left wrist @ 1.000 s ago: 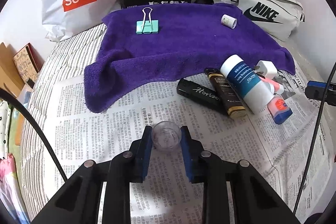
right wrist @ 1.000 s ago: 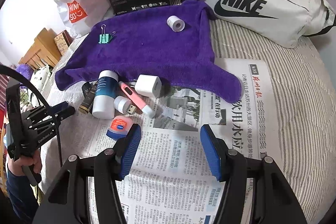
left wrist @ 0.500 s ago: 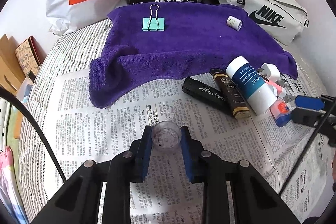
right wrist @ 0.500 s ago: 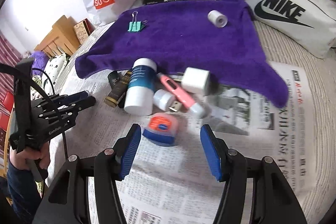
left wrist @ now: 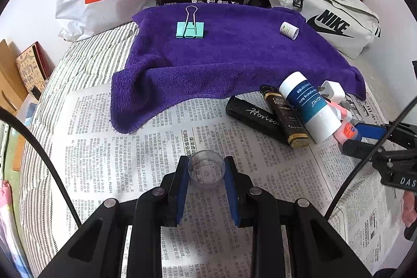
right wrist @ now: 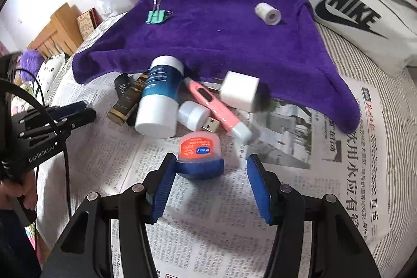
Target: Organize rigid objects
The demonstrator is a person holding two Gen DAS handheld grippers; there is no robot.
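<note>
While clamped between left jaws, clear cup (left wrist: 206, 170).

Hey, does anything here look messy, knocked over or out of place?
Yes. The white-and-blue bottle lies on its side across the dark tubes, jumbled with the USB stick, pink pen and charger on the newspaper. Nothing looks spilled or broken.
</note>
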